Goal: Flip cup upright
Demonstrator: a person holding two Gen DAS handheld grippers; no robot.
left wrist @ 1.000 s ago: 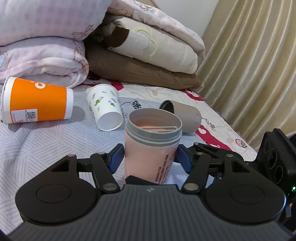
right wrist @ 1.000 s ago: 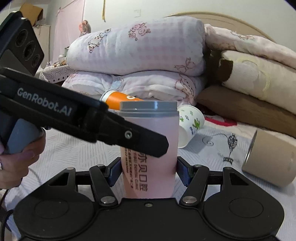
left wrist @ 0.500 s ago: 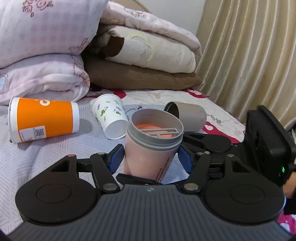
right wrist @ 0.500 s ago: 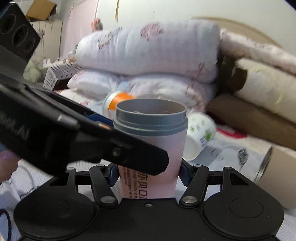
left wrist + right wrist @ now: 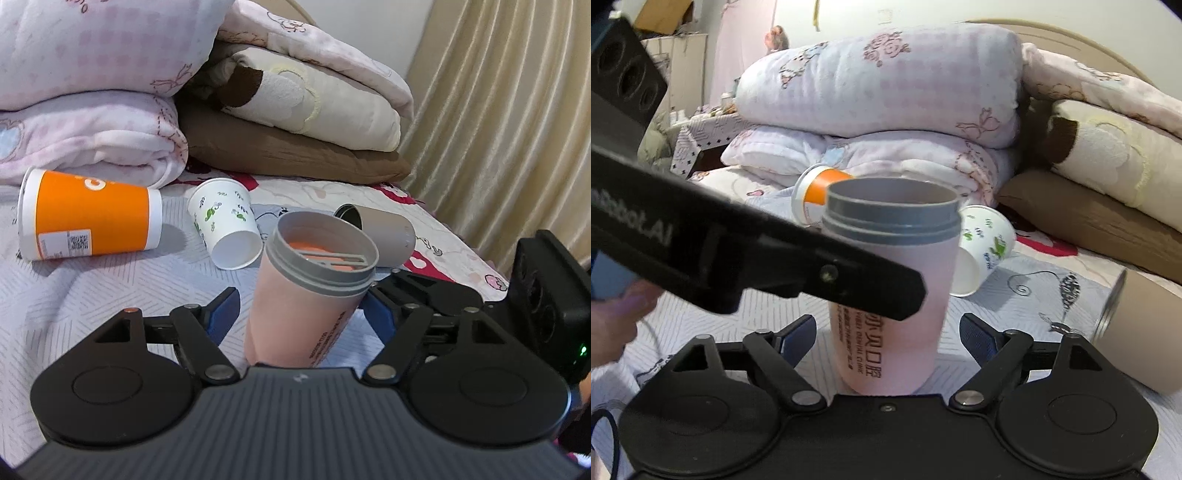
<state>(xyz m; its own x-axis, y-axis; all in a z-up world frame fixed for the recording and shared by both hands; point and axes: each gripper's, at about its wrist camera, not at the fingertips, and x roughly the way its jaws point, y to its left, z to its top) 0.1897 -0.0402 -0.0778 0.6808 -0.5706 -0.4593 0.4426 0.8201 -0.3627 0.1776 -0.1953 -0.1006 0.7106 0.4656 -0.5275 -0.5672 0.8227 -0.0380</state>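
Observation:
A pink cup with a grey rim stands mouth up on the bed, leaning slightly right in the left wrist view. It also shows in the right wrist view. My left gripper is open, its blue pads apart from the cup's sides. My right gripper is open too, with gaps on both sides of the cup. The left gripper's finger crosses in front of the cup in the right wrist view.
An orange paper cup, a white patterned paper cup and a beige tumbler lie on their sides on the bed. Folded blankets and pillows are stacked behind. A curtain hangs at the right.
Both grippers have opened and let go of the pink cup. The cup now stands free on the bed, tilted a little.

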